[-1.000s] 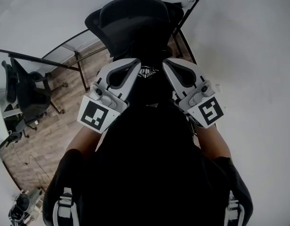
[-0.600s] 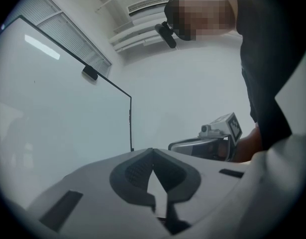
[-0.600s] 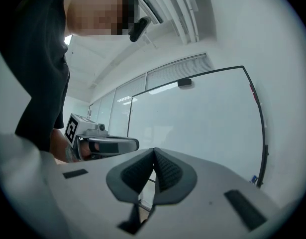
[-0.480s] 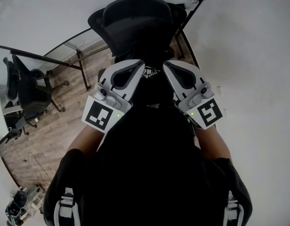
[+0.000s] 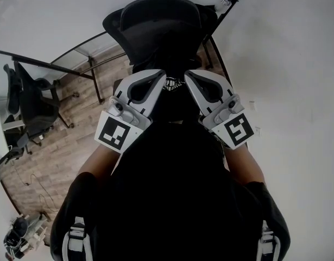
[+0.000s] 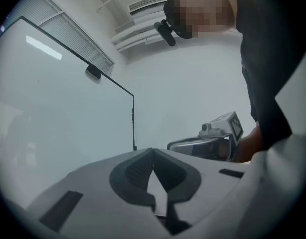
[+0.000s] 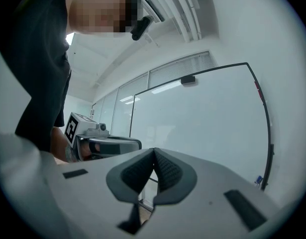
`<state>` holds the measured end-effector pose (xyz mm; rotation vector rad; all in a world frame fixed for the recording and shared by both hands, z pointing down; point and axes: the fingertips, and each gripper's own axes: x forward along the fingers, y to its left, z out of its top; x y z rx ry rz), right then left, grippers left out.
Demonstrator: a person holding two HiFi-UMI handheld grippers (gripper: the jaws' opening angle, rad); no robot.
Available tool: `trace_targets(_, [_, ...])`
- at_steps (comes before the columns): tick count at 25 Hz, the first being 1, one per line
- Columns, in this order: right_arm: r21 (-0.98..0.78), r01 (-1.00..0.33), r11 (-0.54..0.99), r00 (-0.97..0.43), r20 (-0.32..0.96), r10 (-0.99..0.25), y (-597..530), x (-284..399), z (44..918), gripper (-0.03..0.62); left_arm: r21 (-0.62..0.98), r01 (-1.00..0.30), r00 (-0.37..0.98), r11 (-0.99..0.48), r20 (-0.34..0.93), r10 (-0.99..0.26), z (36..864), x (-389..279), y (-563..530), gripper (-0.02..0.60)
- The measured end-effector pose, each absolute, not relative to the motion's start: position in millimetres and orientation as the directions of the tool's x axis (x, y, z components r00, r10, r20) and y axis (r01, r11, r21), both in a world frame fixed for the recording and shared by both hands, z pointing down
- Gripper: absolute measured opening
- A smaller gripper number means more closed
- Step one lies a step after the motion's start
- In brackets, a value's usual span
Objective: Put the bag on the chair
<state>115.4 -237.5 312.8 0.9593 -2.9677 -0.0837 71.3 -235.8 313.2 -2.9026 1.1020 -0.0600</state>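
A black office chair (image 5: 161, 31) stands straight ahead of me, its backrest at the top of the head view. My left gripper (image 5: 162, 77) and right gripper (image 5: 187, 76) are held level side by side above its seat, tips almost meeting. Both are shut with nothing between the pads, as the left gripper view (image 6: 153, 151) and the right gripper view (image 7: 153, 151) show. A dark shape with a white pattern (image 5: 170, 85) shows between the tips; I cannot tell whether it is the bag. My black-clothed torso hides what lies below.
A second black office chair (image 5: 33, 105) stands at the left on the wood floor (image 5: 58, 156). A black-framed glass desk (image 5: 85, 50) lies between the two chairs. A black stand pole (image 5: 227, 5) leans at the upper right beside the white wall.
The right gripper has edged slightly toward the left one. Both stay shut and close together over the chair.
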Motion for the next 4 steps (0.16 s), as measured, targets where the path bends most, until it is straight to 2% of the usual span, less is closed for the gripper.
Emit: trace_targets(4, [0.052,-0.580,0.813,-0.814,0.003,-0.581,-236.7,114.7,314.9,0.001,-0.021,-0.669,0.743,-0.743,0.018,-0.669,314.4,71.3,-238.6,0.006])
